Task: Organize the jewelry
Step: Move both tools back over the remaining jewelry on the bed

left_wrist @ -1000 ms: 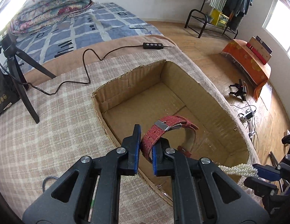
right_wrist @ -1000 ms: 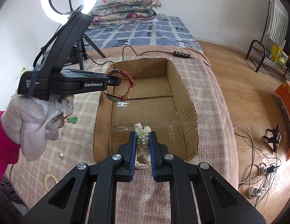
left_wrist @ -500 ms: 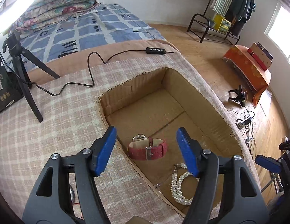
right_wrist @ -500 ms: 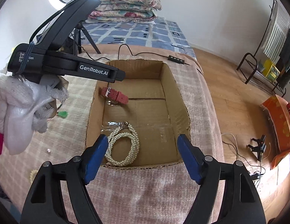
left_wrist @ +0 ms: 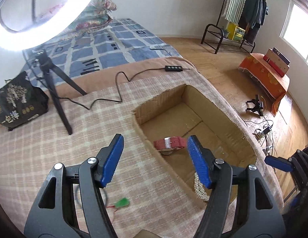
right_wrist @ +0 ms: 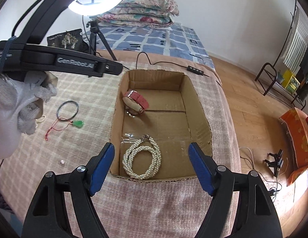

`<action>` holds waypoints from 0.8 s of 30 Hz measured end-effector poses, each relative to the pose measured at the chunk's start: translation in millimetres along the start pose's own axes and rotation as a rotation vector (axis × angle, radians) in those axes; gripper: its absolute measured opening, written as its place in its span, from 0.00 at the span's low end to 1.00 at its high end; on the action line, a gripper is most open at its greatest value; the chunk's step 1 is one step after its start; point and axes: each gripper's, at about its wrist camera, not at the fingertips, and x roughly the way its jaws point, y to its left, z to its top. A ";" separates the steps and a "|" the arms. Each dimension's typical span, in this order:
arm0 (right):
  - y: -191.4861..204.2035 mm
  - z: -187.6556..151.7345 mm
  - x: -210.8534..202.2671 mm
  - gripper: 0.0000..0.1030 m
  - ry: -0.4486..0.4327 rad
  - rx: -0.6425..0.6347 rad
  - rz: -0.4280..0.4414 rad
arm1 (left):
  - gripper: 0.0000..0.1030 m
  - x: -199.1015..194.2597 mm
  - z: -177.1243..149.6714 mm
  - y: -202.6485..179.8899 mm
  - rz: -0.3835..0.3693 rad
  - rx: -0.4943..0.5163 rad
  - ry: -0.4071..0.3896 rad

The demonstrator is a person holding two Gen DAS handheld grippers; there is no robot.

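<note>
the watch [right_wrist: 135, 101] and pearl necklace [right_wrist: 142, 159] are seen lying in the cardboard box [right_wrist: 195, 107]; both the left gripper [left_wrist: 155, 158] and right gripper [right_wrist: 152, 166] are held with jaws apart, having just been opening, nothing between them.

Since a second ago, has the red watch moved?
Yes. The red watch was clamped above the cardboard box; it now lies on the box floor near the far left corner, released, with the left gripper open.

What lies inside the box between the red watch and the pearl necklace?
Bare cardboard floor, with a seam, separates the red watch from the pearl necklace in the box; the right wrist view shows it.
</note>
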 end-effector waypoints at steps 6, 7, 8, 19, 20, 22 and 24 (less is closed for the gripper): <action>15.8 10.5 -10.4 0.74 -0.039 -0.003 0.047 | 0.67 -49.6 -14.2 39.2 0.057 -0.021 -0.056; 19.9 12.7 -11.9 0.74 -0.045 -0.006 0.056 | 0.67 -56.9 -16.7 45.5 0.066 -0.029 -0.062; 24.4 14.4 -13.5 0.74 -0.051 -0.010 0.062 | 0.67 -66.8 -20.1 54.1 0.078 -0.043 -0.072; 72.3 22.6 -23.5 0.74 -0.075 -0.054 0.161 | 0.67 -143.7 -65.8 137.0 0.164 -0.163 -0.111; 76.5 21.5 -24.7 0.74 -0.075 -0.062 0.163 | 0.67 -146.2 -72.0 143.4 0.171 -0.173 -0.104; 83.3 18.8 -27.3 0.74 -0.075 -0.074 0.172 | 0.67 -150.5 -85.3 155.5 0.182 -0.194 -0.092; 89.4 14.8 -30.5 0.74 -0.077 -0.081 0.184 | 0.67 -151.8 -99.5 166.1 0.173 -0.216 -0.073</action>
